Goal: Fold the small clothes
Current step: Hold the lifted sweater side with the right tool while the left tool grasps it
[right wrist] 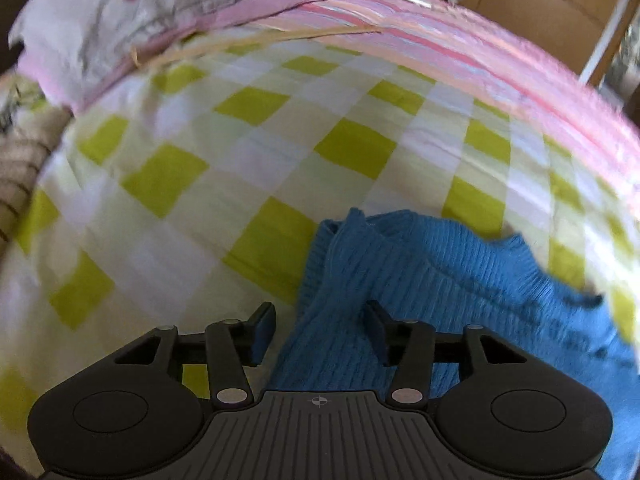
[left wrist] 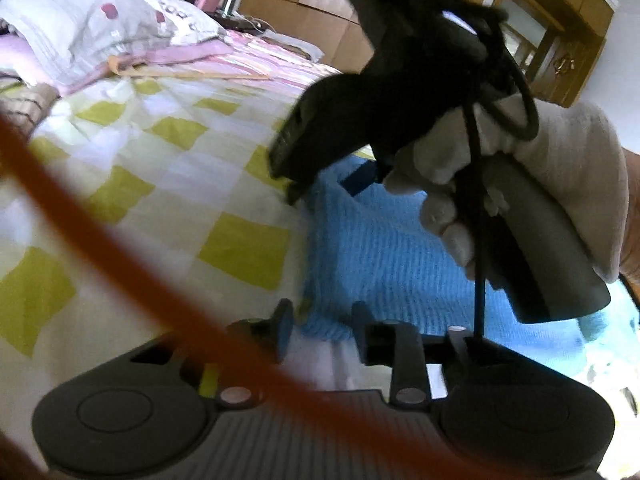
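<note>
One blue sweater (knitted), two pillows.

A bright blue ribbed knit lies on a bed cover checked in lime green, pale yellow and white. Far off, a pink striped sheet meets a grey pillow with dark pink spots. A white glove grips a black hand-held gripper.

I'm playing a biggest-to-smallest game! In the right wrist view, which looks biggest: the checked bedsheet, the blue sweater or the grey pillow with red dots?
1. Checked bedsheet
2. Blue sweater, though nearness enlarges it
3. Grey pillow, far away and partly cut off
</note>
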Available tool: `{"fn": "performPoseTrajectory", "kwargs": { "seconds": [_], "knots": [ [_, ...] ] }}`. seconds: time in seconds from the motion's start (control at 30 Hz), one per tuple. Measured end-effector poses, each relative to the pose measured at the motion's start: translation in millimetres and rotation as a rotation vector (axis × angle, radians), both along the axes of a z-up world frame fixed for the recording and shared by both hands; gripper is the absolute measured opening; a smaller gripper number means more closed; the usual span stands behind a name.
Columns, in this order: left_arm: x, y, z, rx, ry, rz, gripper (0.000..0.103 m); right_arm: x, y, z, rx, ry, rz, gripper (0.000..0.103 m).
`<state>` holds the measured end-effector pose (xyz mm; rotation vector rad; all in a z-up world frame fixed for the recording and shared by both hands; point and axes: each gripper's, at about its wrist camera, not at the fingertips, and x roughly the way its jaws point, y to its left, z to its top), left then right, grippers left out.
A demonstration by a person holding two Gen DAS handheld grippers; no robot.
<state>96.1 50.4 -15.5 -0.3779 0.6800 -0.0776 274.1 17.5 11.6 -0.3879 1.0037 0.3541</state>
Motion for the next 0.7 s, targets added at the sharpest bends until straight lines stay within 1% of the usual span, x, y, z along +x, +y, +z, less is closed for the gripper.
{"fn": "performPoseTrajectory", "kwargs": {
  "seconds": [0.03, 0.07, 0.1, 0.13, 0.17, 0.2, 0.23, 0.3, 0.43, 0.6, 0.67, 0.7],
  "knots": [
    [-1, 0, 1, 0.009, -0.010, 0.006, 0.046, -1, 0, 0, -0.021, -0.011, 0.002, 0.036],
    [-4, 0, 2, 0.013, -0.026, 0.009, 0.049, -1, 0, 0, -0.038, -0.020, 0.003, 0.026],
    [-6, -1, 3, 0.013, -0.042, 0.011, 0.055, -1, -3, 2, -0.039, -0.021, 0.005, 0.019],
    [-8, -2, 4, 0.017, -0.056, 0.012, 0.062, 0, -9, 5, -0.020, -0.013, -0.001, 0.015],
    [-10, -5, 5, 0.032, -0.072, 0.017, 0.067, 1, -14, 8, 0.002, -0.004, -0.011, 0.013],
    [-11, -7, 5, 0.049, -0.083, 0.023, 0.077, 2, -20, 13, 0.030, 0.005, -0.023, 0.012],
    [-11, -9, 4, 0.067, -0.092, 0.029, 0.081, 3, -27, 17, 0.058, 0.009, -0.032, 0.012],
    [-7, -15, 3, 0.087, -0.095, 0.022, 0.081, 2, -37, 26, 0.098, 0.004, -0.037, 0.012],
    [5, -27, 1, 0.083, -0.072, -0.011, 0.081, -1, -56, 42, 0.176, -0.002, -0.047, 0.012],
    [14, -37, 5, 0.082, -0.081, -0.003, 0.080, -6, -80, 63, 0.255, -0.013, -0.050, 0.012],
    [16, -41, 11, 0.089, -0.103, 0.006, 0.077, -8, -92, 70, 0.274, -0.020, -0.051, 0.012],
    [19, -42, 13, 0.092, -0.114, 0.008, 0.066, -8, -98, 73, 0.288, -0.017, -0.054, 0.012]
  ]
}}
